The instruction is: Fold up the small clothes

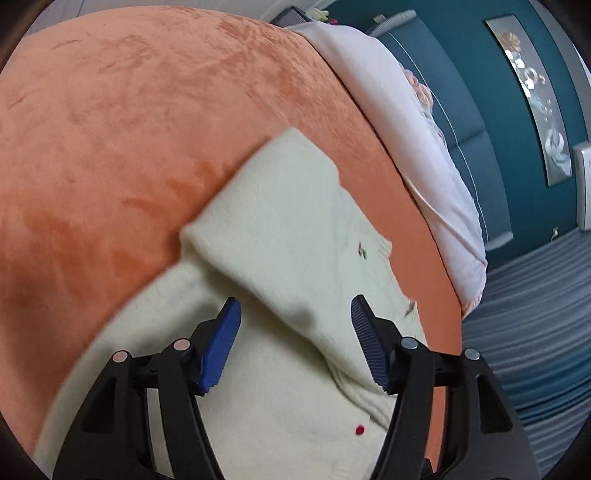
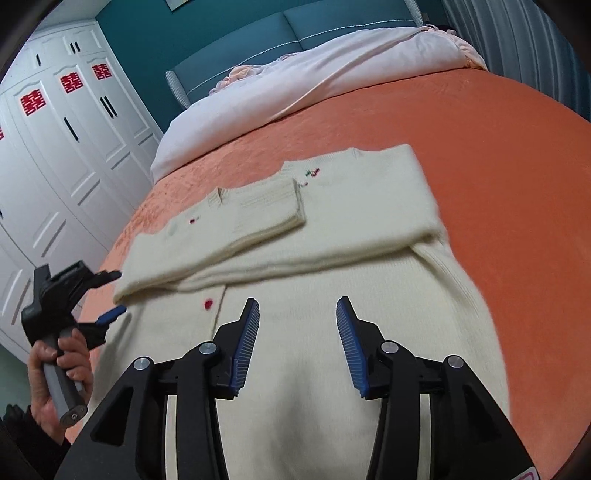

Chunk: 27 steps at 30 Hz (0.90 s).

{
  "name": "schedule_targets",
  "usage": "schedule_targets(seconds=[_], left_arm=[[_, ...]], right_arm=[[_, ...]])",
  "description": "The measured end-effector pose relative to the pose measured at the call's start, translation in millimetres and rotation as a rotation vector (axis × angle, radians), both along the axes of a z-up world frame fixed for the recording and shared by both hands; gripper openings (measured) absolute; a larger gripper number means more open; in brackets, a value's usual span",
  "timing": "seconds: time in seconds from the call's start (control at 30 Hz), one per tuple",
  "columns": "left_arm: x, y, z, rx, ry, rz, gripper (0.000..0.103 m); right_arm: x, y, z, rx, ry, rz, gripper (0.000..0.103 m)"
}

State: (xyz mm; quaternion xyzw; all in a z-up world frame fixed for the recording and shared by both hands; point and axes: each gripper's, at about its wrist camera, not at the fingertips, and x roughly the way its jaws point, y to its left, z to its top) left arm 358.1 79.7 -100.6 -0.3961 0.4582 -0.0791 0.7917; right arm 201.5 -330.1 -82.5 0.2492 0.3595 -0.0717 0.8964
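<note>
A cream knit cardigan (image 2: 332, 240) with red buttons lies on the orange bedspread (image 2: 498, 155), both sleeves folded across its chest. It also shows in the left wrist view (image 1: 280, 229). My left gripper (image 1: 295, 314) is open and empty above the garment's side; it shows in the right wrist view (image 2: 110, 295) at the garment's left edge, held by a hand. My right gripper (image 2: 295, 314) is open and empty above the lower body of the cardigan.
A pale pink duvet (image 2: 295, 85) is bunched at the head of the bed against a teal headboard (image 2: 258, 26). White wardrobe doors (image 2: 66, 155) stand to the left. Orange bedspread (image 1: 129, 129) extends beyond the garment. A grey striped rug (image 1: 535, 314) lies beside the bed.
</note>
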Motion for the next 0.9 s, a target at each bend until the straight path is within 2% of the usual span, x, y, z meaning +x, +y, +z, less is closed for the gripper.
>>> schedule_targets(seconds=[0.1,0.17,0.2,0.23,0.27,0.3,0.33,0.47,0.53,0.57,0.63,0.67,0.7,0.83,0.87,0.9], left_arm=[[14,14,-16,-0.049,0.056,0.049,0.058],[16,17,-27,-0.098,0.086,0.075,0.050],[14,15,-29,-0.106,0.087,0.081,0.038],[13,20,-33,-0.119,0.084,0.077,0.021],[14,19,-34,-0.130,0.082,0.066,0.015],[14,20,-30,-0.129,0.074,0.072,0.010],[16,23,-24,-0.129,0.047,0.079,0.009],[17,14,9,-0.094,-0.088,0.027,0.009],[20,4,5,-0.082,-0.074,-0.021,0.009],[21,-4,-3,-0.051,-0.046,-0.038,0.009],[20,-18,-26,0.029,0.023,-0.047,0.009],[18,-19,-35,0.028,0.041,-0.039,0.009],[14,-18,-39,0.010,0.029,-0.022,0.009],[9,-14,-36,0.027,0.009,-0.028,0.011],[10,-15,-37,0.038,0.003,-0.036,0.011],[12,-16,-36,0.054,-0.004,-0.044,0.011]], right_arm=[[54,-5,-11,0.021,0.030,-0.013,0.047],[85,-4,-24,0.039,0.071,-0.005,0.051],[96,-4,-32,0.059,0.087,-0.012,0.051],[105,-3,-40,0.088,0.102,-0.020,0.051],[112,-1,-46,0.109,0.104,-0.035,0.040],[115,1,-44,0.122,0.082,-0.036,0.021],[117,3,-36,0.128,0.054,-0.029,0.008],[85,2,36,0.089,-0.213,-0.046,0.005],[64,-5,47,0.026,-0.254,-0.077,0.005],[62,-9,39,-0.007,-0.217,-0.088,0.005],[75,-24,-17,-0.017,0.004,-0.102,0.005],[79,-29,-48,0.015,0.117,-0.103,0.003],[71,-33,-57,0.050,0.095,-0.109,0.002],[39,-46,-27,0.070,-0.037,-0.190,0.000],[37,-51,-31,0.067,-0.024,-0.206,0.000],[39,-59,-43,0.074,0.033,-0.216,0.000]])
